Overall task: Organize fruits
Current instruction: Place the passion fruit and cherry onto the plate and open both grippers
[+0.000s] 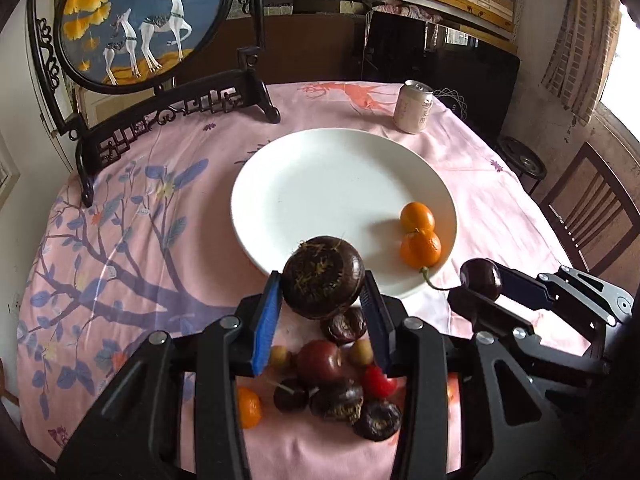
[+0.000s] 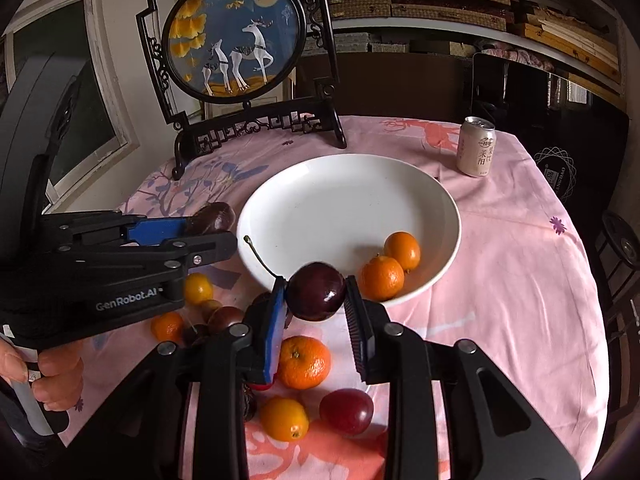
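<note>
Dark, fibrous-topped round fruit (image 1: pixel 323 276)

The left gripper (image 1: pixel 322 280) points steeply down over the near edge of the table, its blue pads clamped on a dark round fruit. The right gripper (image 2: pixel 316 300) is tilted down beside it, jaws pinching a dark cherry. A bare hand (image 2: pixel 48 376) wraps the left gripper's handle at the left edge.

Left gripper (image 2: pixel 208 236) body: white lettering "GenRobot.AI".
Drink can (image 2: pixel 477 147): printed Chinese characters, too small to read surely.
Dark bag (image 2: pixel 560 172) at right: tiny white print, illegible.
</note>
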`<state>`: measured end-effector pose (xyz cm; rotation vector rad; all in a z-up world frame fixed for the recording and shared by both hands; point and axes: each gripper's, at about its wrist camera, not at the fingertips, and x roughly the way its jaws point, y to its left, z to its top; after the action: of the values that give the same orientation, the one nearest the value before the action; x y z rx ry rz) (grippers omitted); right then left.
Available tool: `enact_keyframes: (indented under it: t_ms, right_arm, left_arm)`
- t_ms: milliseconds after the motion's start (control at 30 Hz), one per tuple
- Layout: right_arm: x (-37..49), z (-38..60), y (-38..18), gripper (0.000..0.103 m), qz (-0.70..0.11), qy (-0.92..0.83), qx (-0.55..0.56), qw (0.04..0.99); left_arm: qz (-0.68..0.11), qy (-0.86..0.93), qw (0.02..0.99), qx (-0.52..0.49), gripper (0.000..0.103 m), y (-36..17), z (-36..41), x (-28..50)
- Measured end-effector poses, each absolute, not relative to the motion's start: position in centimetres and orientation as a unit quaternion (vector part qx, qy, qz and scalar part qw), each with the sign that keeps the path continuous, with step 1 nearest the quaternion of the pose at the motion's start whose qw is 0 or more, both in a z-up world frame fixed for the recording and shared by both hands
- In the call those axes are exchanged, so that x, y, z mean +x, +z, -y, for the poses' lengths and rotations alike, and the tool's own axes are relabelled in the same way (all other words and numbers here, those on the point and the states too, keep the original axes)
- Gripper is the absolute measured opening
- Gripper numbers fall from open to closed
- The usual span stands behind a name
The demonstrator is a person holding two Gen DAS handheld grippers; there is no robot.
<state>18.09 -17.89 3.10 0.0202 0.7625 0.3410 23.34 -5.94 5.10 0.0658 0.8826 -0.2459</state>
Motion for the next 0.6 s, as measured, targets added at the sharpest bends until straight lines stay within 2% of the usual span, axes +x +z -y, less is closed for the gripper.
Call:
enact_keyframes:
  t_ms: [267, 333, 367, 467, 600]
  right_arm:
    - [23.2, 17.3, -1.1, 0.03, -0.441, 0.156, 0.012, 0.884]
    - [23.7, 17.1, -1.7, 0.03, -0.45, 0.15, 0.01, 0.88]
    - [23.9, 17.0, -1.8, 0.031, -0.451, 0.152, 0.01, 0.879]
    - [24.0, 16.7, -1.7, 0.043, -0.451, 0.16, 0.013, 0.878]
    - [22.6, 17.2, -1.0, 0.046, -0.443, 0.152, 0.021, 0.883]
  left_arm:
    - [-0.471, -0.108, 0.876, 0.013, 0.04, 1.1, 6.1, 29.0]
    - [-0.475, -0.108, 0.873, 0.004, 0.045, 0.6, 6.0, 29.4]
    - [-0.473, -0.108, 0.874, 0.002, 0.054, 0.6, 6.0, 29.5]
    - [-0.465, -0.11, 0.878, 0.001, 0.058, 1.0, 6.0, 29.2]
    - [-0.458, -0.107, 0.882, -0.006, 0.066, 2.0, 5.4, 28.0]
